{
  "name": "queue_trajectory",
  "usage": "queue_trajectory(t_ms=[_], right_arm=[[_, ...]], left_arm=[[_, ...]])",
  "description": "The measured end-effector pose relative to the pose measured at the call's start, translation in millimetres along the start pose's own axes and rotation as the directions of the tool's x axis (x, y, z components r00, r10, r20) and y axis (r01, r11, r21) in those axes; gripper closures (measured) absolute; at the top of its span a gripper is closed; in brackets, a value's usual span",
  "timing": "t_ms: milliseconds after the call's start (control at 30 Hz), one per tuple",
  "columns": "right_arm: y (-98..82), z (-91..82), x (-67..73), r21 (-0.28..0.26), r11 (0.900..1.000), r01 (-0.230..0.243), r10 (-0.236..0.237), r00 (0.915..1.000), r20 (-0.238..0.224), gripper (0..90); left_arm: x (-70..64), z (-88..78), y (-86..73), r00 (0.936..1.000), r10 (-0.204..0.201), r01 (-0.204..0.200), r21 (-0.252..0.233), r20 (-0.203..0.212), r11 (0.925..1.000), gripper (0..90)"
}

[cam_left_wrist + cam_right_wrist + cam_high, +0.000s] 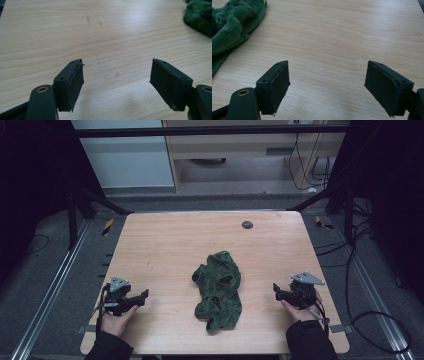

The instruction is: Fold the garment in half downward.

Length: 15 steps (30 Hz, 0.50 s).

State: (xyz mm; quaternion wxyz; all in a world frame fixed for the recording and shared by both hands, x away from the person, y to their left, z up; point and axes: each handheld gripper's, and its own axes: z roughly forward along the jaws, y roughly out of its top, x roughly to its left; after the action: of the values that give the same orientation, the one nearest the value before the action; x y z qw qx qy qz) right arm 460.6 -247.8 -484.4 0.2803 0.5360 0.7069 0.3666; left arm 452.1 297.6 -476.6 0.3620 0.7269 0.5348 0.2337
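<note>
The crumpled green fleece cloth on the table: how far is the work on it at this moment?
Nothing looks done: the crumpled green fleece cloth lies in a heap mid-table on the light wooden table. Nothing is in hand: the left gripper and right gripper are open and empty, each apart from it on its own side. Reaching, gripping and handling the cloth are all left.

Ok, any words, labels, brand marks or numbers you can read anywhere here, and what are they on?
None can be read: the green cloth, the wooden table and both tools, left and right, carry no visible text.
The yellow-black striped tape on the floor is only a warning pattern.
</note>
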Motion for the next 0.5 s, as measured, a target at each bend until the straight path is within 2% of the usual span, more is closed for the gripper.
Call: queue_trajectory(t_ms=[200,333,500], right_arm=[[-0.1,-2.9,0.1,0.004,1.000,-0.009,0.009,0.9997,-0.023,21.8],[3.1,-6.5,3.7,-0.016,1.000,-0.021,0.021,0.9989,-0.042,22.6],[9.2,-7.0,10.3,-0.027,1.000,-0.011,0.009,0.9973,-0.072,23.3]], left_arm=[[-4.2,-1.1,2.6,0.9995,0.022,-0.022,-0.011,0.025,0.9997,26.2],[-9.2,-0.8,6.4,0.9973,0.046,-0.045,-0.017,0.058,0.9988,25.8],[-12.5,1.7,12.8,0.9956,0.044,-0.042,-0.017,0.083,0.9990,25.8]])
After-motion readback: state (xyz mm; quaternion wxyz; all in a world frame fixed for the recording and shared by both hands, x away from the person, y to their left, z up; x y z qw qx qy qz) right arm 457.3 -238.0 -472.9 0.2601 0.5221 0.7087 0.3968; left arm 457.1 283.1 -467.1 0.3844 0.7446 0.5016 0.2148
